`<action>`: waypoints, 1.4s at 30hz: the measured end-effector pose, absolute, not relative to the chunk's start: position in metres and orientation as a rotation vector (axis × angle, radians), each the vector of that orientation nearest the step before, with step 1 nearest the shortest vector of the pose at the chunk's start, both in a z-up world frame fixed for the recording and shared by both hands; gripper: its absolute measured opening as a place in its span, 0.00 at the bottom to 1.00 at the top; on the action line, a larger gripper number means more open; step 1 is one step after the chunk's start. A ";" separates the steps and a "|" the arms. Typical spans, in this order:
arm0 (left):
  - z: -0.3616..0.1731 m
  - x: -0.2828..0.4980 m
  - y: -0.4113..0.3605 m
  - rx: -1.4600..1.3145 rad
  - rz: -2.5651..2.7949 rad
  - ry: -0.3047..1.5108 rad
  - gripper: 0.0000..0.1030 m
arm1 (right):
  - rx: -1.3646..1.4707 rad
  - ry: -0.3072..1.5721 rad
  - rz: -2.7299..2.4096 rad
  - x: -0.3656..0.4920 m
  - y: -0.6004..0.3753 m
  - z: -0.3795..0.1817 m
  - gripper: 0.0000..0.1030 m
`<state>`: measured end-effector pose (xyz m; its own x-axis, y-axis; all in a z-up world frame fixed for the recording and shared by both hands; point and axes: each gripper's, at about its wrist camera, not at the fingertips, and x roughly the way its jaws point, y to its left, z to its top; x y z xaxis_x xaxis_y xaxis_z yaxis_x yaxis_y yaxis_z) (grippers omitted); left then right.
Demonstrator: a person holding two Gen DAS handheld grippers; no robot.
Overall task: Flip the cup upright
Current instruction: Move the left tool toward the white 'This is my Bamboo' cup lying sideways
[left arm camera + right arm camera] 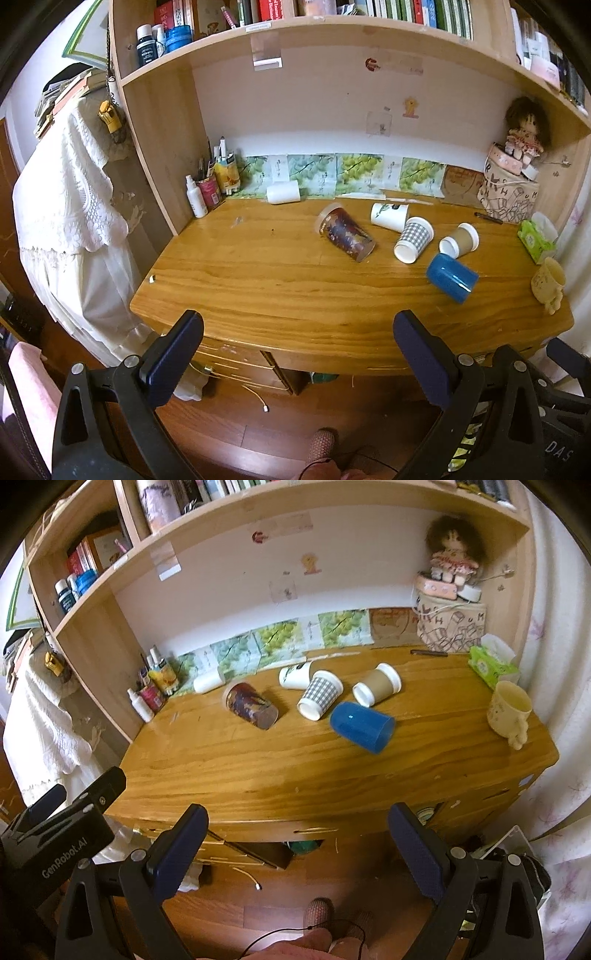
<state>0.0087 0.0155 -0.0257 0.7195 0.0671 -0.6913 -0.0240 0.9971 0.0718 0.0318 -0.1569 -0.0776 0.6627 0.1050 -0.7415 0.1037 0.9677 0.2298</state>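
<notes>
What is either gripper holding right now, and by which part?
Nothing is held. The left gripper and the right gripper both stand open short of the desk, with nothing between their fingers. The blue cup lies on its side, untouched.

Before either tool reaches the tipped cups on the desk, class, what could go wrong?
1. The blue cup lies on its side, so a nudge may roll it toward the desk edge.
2. The checked cup, brown cup and leaf-print cup lie close together; grabbing one may knock another.

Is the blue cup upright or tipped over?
Tipped over: the blue cup lies on its side on the desk, no gripper touching it.
</notes>
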 end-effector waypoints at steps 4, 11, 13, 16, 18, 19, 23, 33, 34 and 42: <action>-0.032 0.018 0.020 0.056 0.026 0.791 1.00 | 0.246 0.867 0.010 0.041 -0.149 -0.079 0.95; -0.040 0.035 0.031 0.064 -0.008 0.809 0.99 | 0.238 0.894 -0.013 0.057 -0.139 -0.085 0.95; -0.041 0.042 0.034 0.068 -0.019 0.813 0.99 | 0.238 0.900 -0.025 0.062 -0.135 -0.086 0.95; -0.044 0.055 0.039 0.056 -0.060 0.826 0.99 | 0.231 0.902 -0.044 0.073 -0.129 -0.085 0.95; -0.047 0.067 0.041 0.053 -0.094 0.846 0.99 | 0.231 0.902 -0.056 0.078 -0.125 -0.085 0.95; -0.048 0.072 0.042 0.054 -0.107 0.852 0.99 | 0.238 0.904 -0.069 0.082 -0.124 -0.085 0.95; -0.051 0.091 0.047 0.060 -0.161 0.877 0.99 | 0.272 0.911 -0.103 0.093 -0.124 -0.088 0.95; -0.051 0.129 0.050 0.122 -0.328 0.877 0.99 | 0.364 0.962 -0.137 0.116 -0.128 -0.098 0.95; -0.050 0.132 0.049 0.137 -0.334 0.872 0.99 | 0.387 0.972 -0.136 0.119 -0.131 -0.100 0.95; -0.048 0.153 0.042 0.264 -0.338 0.836 0.99 | 0.476 1.008 -0.117 0.136 -0.140 -0.111 0.95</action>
